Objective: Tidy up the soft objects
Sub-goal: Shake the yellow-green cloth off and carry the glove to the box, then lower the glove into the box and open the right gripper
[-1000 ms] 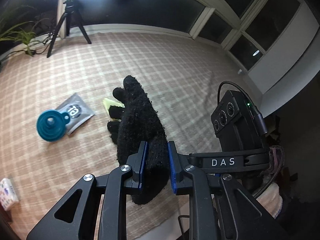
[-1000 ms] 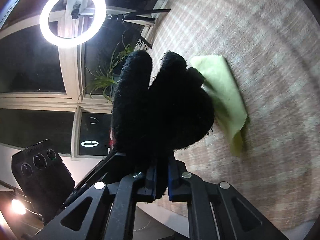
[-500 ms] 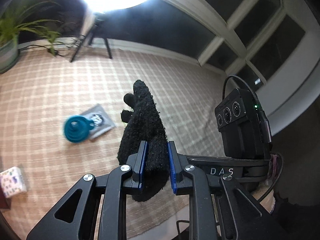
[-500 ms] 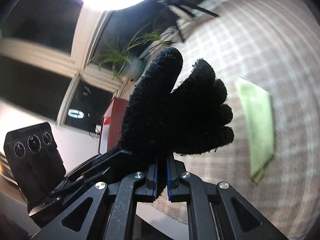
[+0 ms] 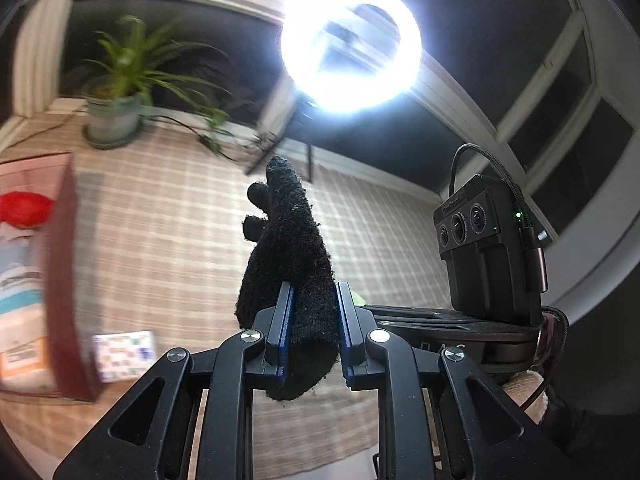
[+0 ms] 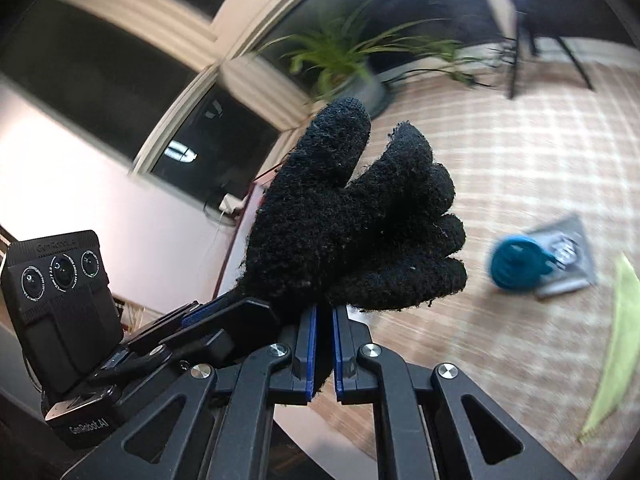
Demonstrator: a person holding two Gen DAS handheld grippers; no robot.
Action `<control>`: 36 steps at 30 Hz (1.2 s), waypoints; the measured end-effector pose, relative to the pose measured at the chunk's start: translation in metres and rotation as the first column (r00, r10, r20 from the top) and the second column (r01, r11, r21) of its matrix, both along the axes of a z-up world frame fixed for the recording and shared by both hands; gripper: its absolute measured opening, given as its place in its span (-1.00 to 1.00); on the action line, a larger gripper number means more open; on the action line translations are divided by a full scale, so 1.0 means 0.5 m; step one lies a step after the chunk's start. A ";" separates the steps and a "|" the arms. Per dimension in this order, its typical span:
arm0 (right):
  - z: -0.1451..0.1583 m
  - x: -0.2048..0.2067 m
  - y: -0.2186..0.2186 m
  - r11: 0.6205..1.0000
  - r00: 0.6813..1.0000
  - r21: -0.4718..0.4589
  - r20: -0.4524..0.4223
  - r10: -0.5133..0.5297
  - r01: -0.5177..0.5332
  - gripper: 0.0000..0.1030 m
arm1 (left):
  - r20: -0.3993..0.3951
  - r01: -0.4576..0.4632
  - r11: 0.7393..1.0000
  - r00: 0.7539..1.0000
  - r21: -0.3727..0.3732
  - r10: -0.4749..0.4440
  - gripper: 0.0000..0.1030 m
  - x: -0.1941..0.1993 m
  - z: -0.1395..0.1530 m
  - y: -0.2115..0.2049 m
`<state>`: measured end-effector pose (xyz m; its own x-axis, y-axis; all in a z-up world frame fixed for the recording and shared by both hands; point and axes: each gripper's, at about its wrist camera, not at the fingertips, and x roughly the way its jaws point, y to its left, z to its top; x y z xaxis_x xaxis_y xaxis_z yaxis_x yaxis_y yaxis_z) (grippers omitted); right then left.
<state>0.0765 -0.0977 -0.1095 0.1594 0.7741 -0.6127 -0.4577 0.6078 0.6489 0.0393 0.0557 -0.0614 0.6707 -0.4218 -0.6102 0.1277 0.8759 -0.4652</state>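
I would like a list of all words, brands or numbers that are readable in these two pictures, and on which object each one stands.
"GenRobot.AI": base of the left gripper's camera unit, right wrist view.
"GenRobot": top edge of that same unit; what follows it is too small.
"D A S": partly hidden, on the right gripper's mount, left wrist view.
Red carton: print blurred.
Small patterned box: blurred.
Grey pouch: logo blurred.

both grippers have carried the glove point(image 5: 294, 256) up off the cloth point(image 6: 616, 344), swinging toward the box point(image 5: 44, 272) and plant point(image 5: 120, 92).

Red box point(image 5: 60, 280) blocks left (rug point(image 5: 168, 240) open).
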 end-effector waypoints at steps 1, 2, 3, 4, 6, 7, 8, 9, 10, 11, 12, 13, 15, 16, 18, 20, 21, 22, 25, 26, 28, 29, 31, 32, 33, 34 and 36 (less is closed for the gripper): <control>0.006 -0.001 0.028 1.000 1.000 -0.005 0.009 0.023 -0.023 -0.84 | 0.008 -0.023 1.000 1.000 0.004 0.023 -0.66 -0.010 0.004 0.023; 0.009 -0.003 0.047 0.999 0.999 -0.008 0.015 0.039 -0.038 -0.84 | 0.012 -0.043 0.999 0.999 0.005 0.043 -0.67 -0.018 0.006 0.042; 0.014 -0.005 0.068 0.998 0.998 -0.011 0.023 0.057 -0.057 -0.84 | 0.015 -0.056 0.998 0.998 0.006 0.056 -0.67 -0.023 0.005 0.053; 0.017 -0.007 0.091 0.997 0.997 -0.015 0.029 0.076 -0.075 -0.84 | 0.020 -0.081 0.997 0.997 0.009 0.081 -0.67 -0.034 0.008 0.078; 0.022 -0.009 0.138 0.993 0.993 -0.022 0.040 0.114 -0.114 -0.84 | 0.025 -0.112 0.994 0.993 0.013 0.111 -0.67 -0.046 0.012 0.109; 0.025 -0.012 0.166 0.990 0.989 -0.027 0.048 0.137 -0.135 -0.84 | 0.028 -0.135 0.991 0.991 0.014 0.134 -0.67 -0.056 0.013 0.132; 0.027 -0.012 0.188 0.989 0.987 -0.029 0.051 0.149 -0.148 -0.84 | 0.030 -0.151 0.988 0.988 0.016 0.151 -0.68 -0.062 0.013 0.153; 0.028 -0.014 0.211 0.986 0.985 -0.030 0.053 0.165 -0.164 -0.84 | 0.031 -0.166 0.986 0.986 0.018 0.166 -0.68 -0.069 0.014 0.170; 0.029 -0.016 0.232 0.983 0.982 -0.031 0.055 0.180 -0.178 -0.84 | 0.032 -0.183 0.983 0.983 0.020 0.182 -0.68 -0.075 0.013 0.189; 0.029 -0.018 0.257 0.980 0.979 -0.034 0.057 0.197 -0.196 -0.84 | 0.033 -0.198 0.980 0.980 0.021 0.197 -0.68 -0.080 0.013 0.203; 0.029 -0.020 0.278 0.977 0.976 -0.037 0.061 0.211 -0.209 -0.84 | 0.033 -0.211 0.977 0.977 0.021 0.211 -0.68 -0.087 0.012 0.218; 0.029 -0.023 0.296 0.974 0.973 -0.041 0.063 0.223 -0.221 -0.84 | 0.034 -0.225 0.974 0.974 0.020 0.225 -0.68 -0.091 0.011 0.236; 0.028 -0.024 0.333 0.969 0.967 -0.046 0.064 0.247 -0.244 -0.84 | 0.034 -0.246 0.969 0.969 0.018 0.246 -0.69 -0.102 0.009 0.261; 0.028 -0.025 0.354 0.966 0.964 -0.050 0.066 0.257 -0.254 -0.84 | 0.035 -0.260 0.965 0.965 0.016 0.259 -0.69 -0.106 0.007 0.279; 0.026 -0.025 0.390 0.960 0.959 -0.059 0.070 0.276 -0.272 -0.84 | 0.036 -0.278 0.960 0.960 0.013 0.278 -0.69 -0.109 0.001 0.307; 0.023 -0.026 0.419 0.956 0.954 -0.068 0.073 0.291 -0.286 -0.84 | 0.032 -0.293 0.956 0.956 0.007 0.292 -0.70 -0.111 -0.002 0.329; 0.021 -0.024 0.434 0.954 0.952 -0.073 0.074 0.296 -0.291 -0.84 | 0.029 -0.299 0.954 0.954 0.004 0.299 -0.70 -0.110 -0.005 0.338; 0.019 -0.022 0.449 0.952 0.951 -0.079 0.074 0.301 -0.295 -0.84 | 0.025 -0.306 0.952 0.952 0.003 0.306 -0.70 -0.108 -0.011 0.353; 0.009 -0.016 0.492 0.948 0.948 -0.105 0.076 0.310 -0.302 -0.84 | 0.013 -0.321 0.947 0.947 -0.001 0.321 -0.70 -0.103 -0.029 0.384; 0.005 -0.013 0.505 0.946 0.947 -0.117 0.077 0.313 -0.303 -0.84 | 0.009 -0.323 0.946 0.946 -0.002 0.323 -0.70 -0.102 -0.035 0.394; -0.006 -0.006 0.528 0.943 0.946 -0.141 0.077 0.314 -0.302 -0.84 | -0.008 -0.334 0.943 0.943 -0.004 0.334 -0.70 -0.097 -0.049 0.412; -0.012 -0.003 0.536 0.941 0.946 -0.151 0.078 0.316 -0.302 -0.84 | -0.014 -0.338 0.941 0.941 -0.004 0.338 -0.69 -0.095 -0.054 0.419; -0.021 0.001 0.552 0.939 0.946 -0.165 0.070 0.317 -0.302 -0.84 | -0.029 -0.349 0.937 0.937 0.000 0.349 -0.69 -0.091 -0.066 0.437; -0.026 0.003 0.560 0.937 0.945 -0.172 0.068 0.319 -0.303 -0.84 | -0.033 -0.354 0.935 0.935 0.003 0.354 -0.69 -0.091 -0.070 0.443; -0.030 0.005 0.569 0.936 0.945 -0.178 0.067 0.321 -0.305 -0.84 | -0.036 -0.361 0.932 0.932 0.008 0.361 -0.69 -0.093 -0.072 0.449; -0.033 0.006 0.573 0.934 0.944 -0.183 0.066 0.322 -0.306 -0.84 | -0.041 -0.371 0.928 0.927 0.013 0.372 -0.69 -0.094 -0.075 0.456; -0.038 0.007 0.583 0.932 0.943 -0.196 0.070 0.324 -0.305 -0.84 | -0.055 -0.389 0.921 0.919 0.008 0.389 -0.68 -0.098 -0.080 0.472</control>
